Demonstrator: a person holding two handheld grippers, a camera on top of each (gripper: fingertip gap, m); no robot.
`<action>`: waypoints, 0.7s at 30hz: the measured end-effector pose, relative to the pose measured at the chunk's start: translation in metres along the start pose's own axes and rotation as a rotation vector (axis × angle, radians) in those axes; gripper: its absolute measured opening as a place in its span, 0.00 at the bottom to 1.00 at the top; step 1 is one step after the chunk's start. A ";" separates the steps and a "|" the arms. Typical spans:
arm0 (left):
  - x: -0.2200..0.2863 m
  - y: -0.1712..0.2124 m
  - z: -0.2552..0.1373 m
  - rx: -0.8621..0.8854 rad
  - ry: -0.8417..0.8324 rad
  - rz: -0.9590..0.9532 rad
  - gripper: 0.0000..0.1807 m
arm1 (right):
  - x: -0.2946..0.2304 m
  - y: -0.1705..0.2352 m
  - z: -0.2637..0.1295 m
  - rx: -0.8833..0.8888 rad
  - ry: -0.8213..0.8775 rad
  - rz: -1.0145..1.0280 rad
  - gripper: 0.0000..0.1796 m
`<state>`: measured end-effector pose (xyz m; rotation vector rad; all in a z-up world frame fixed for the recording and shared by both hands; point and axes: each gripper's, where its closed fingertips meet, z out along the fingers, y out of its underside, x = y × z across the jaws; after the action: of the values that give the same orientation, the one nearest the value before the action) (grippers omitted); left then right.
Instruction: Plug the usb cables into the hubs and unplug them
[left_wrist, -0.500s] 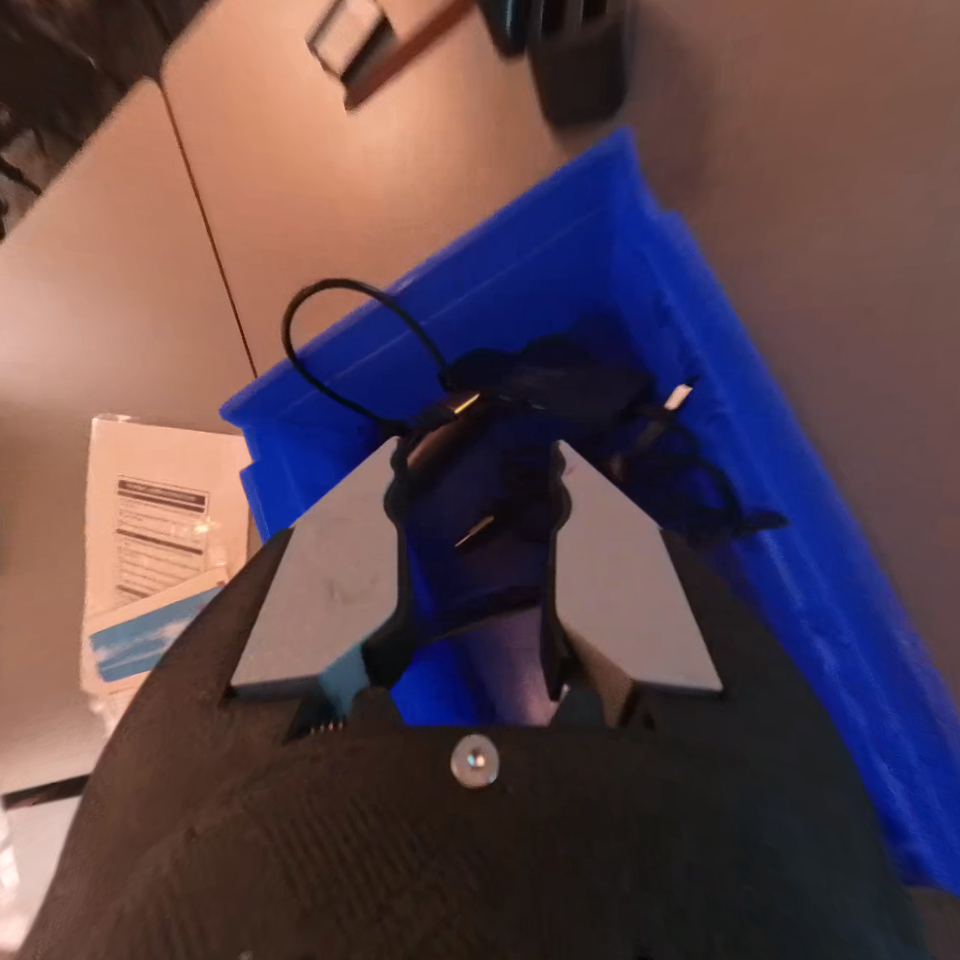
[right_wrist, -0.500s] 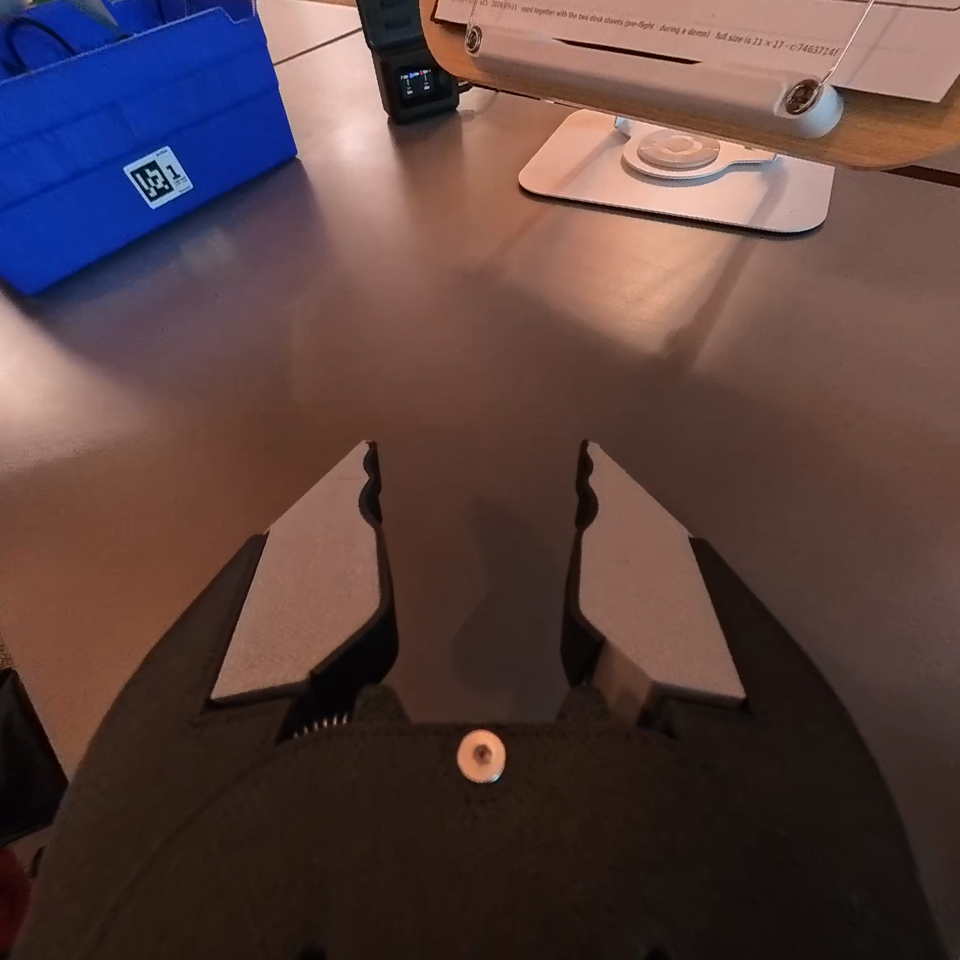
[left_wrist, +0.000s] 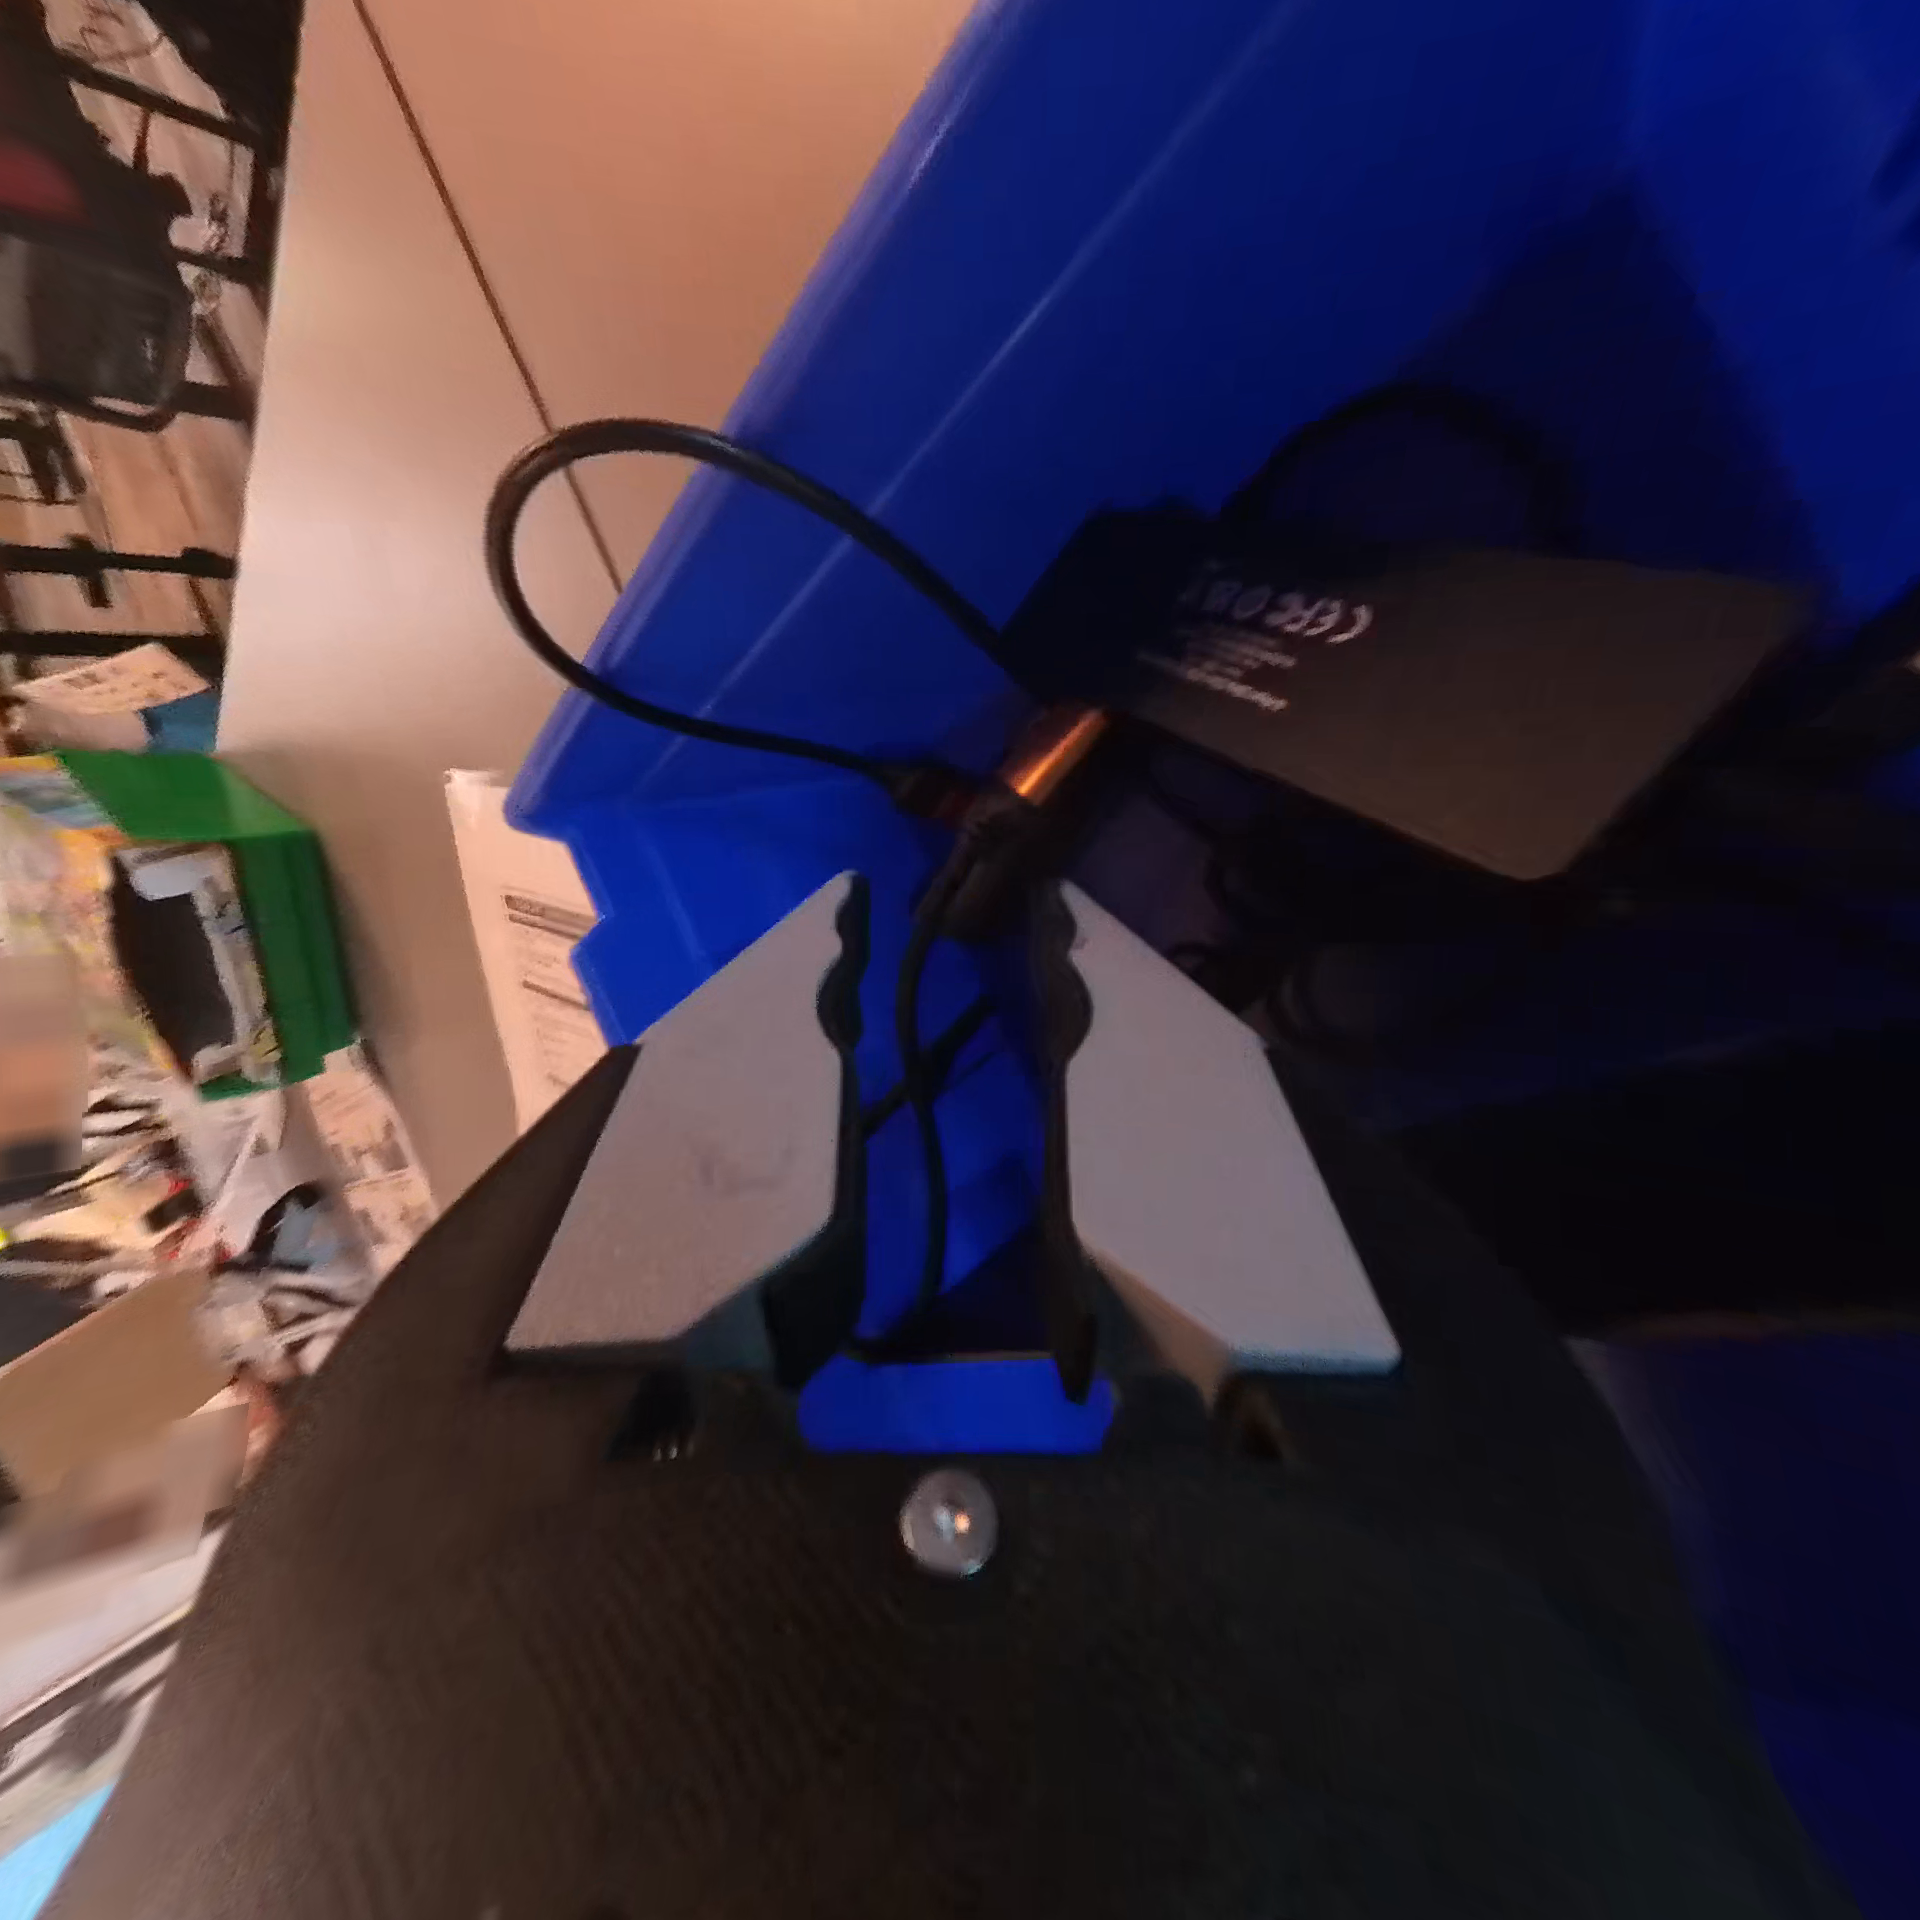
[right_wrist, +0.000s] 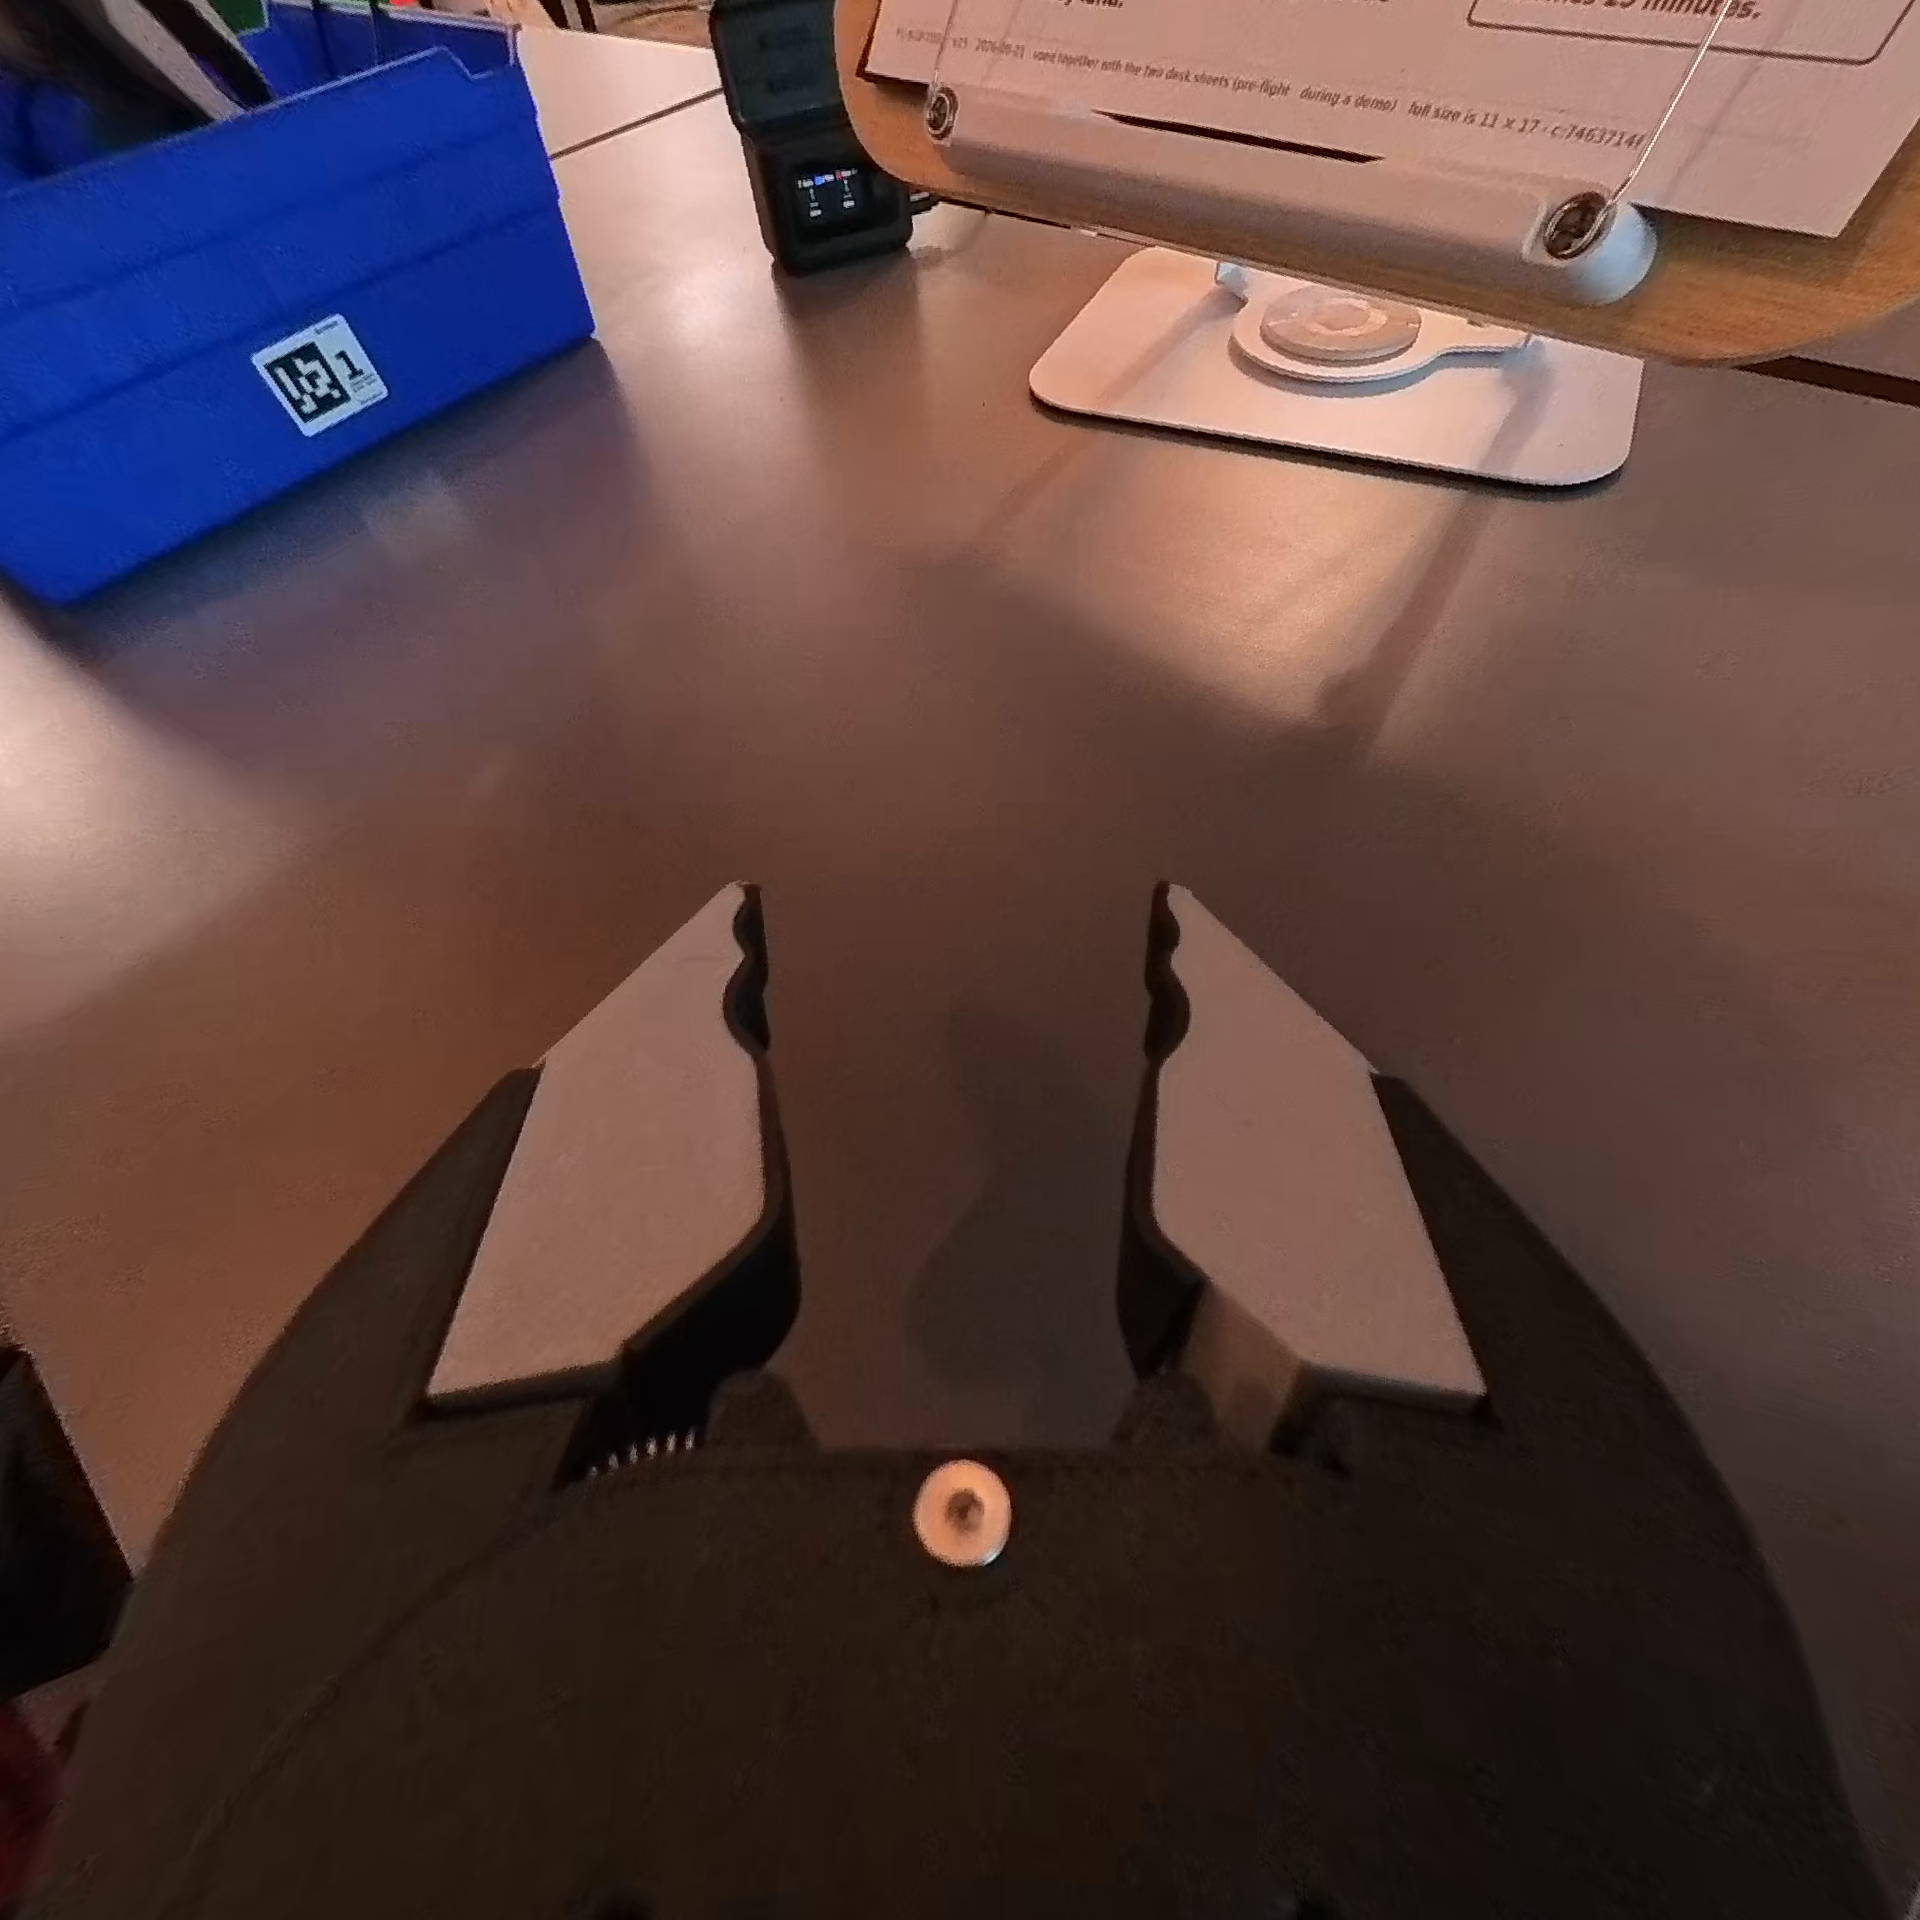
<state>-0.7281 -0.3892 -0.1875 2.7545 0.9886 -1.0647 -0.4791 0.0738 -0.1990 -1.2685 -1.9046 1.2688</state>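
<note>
Left wrist view, left gripper (left_wrist: 951, 914) tilted over blue bin (left_wrist: 1039, 343), fingers parted around black cable (left_wrist: 925, 1049), right gripper (right_wrist: 954, 914) fingers released above table (right_wrist: 935, 675).

Left gripper (left_wrist: 951, 904) narrowed, right gripper (right_wrist: 956, 902) agape

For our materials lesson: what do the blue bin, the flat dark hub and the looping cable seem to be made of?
Blue bin: moulded plastic, going by its uniform colour, ribbed wall and soft sheen.
Hub: dark flat casing with a dull sheen, either plastic or brushed metal; blur leaves it open.
Cable: thin black flexible sheath, probably rubber or plastic, with a coppery, metallic-looking plug collar.
</note>
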 end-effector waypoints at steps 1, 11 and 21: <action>0.002 -0.003 -0.003 0.030 0.022 -0.021 0.19 | 0.000 0.000 0.000 -0.002 0.003 -0.003 0.39; -0.009 0.021 0.020 -0.060 -0.034 -0.152 0.00 | -0.004 0.004 0.004 -0.034 0.015 -0.051 0.39; -0.099 -0.052 -0.165 0.569 -0.247 -0.437 0.00 | -0.005 0.005 0.005 -0.040 0.010 -0.062 0.38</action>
<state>-0.7156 -0.3626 0.0093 2.7392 1.4784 -1.9689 -0.4786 0.0675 -0.2047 -1.2234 -1.9553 1.1963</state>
